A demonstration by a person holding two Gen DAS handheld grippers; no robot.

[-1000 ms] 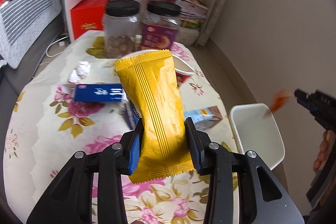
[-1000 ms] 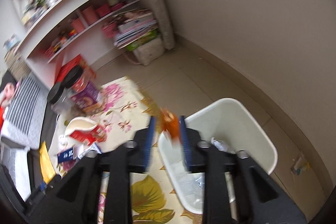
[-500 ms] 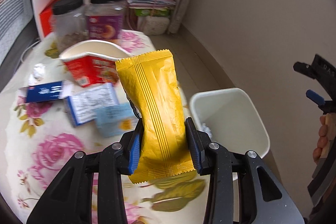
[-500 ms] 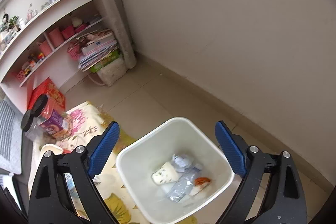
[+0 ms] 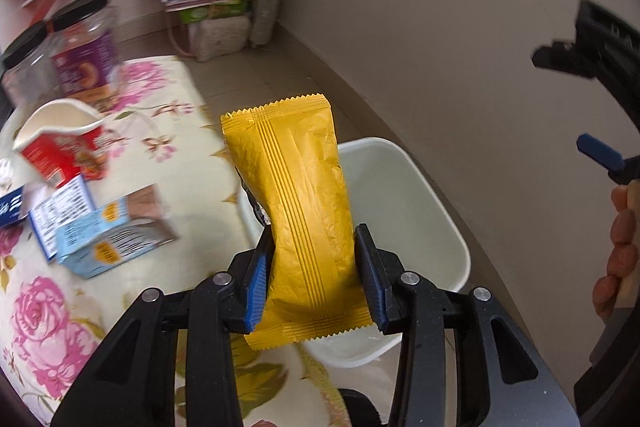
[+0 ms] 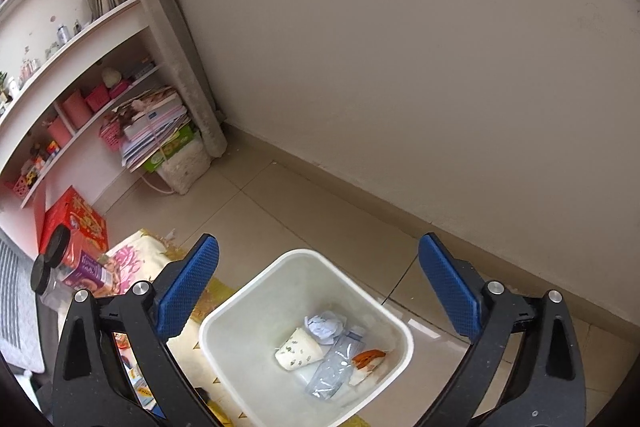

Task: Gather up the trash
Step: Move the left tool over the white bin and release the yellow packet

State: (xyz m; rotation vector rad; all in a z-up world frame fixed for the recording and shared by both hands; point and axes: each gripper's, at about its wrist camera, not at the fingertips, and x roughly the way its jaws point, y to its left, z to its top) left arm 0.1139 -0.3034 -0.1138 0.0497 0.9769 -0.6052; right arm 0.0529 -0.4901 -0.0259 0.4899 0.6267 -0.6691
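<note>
My left gripper (image 5: 316,279) is shut on a yellow snack wrapper (image 5: 298,211) and holds it upright over the near rim of the white trash bin (image 5: 436,211). My right gripper (image 6: 320,291) is open and empty, high above the same bin (image 6: 224,323). The bin holds a crumpled paper (image 6: 324,325), a white cup (image 6: 298,351), a clear plastic bottle (image 6: 334,367) and an orange wrapper (image 6: 368,357). The right gripper also shows at the right edge of the left wrist view (image 5: 592,107).
On the floral tablecloth (image 5: 48,315) lie a red and white cup (image 5: 60,147), a light blue carton (image 5: 108,231) and a blue and white box (image 5: 52,211). Two black-lidded jars (image 5: 80,47) stand behind. White shelves (image 6: 60,75) and a wall (image 6: 400,67) bound the bin.
The left gripper has carried the yellow wrapper further right, closer over the bin. The right gripper has risen a little above the bin and stays open; the orange wrapper lies in the bin.
</note>
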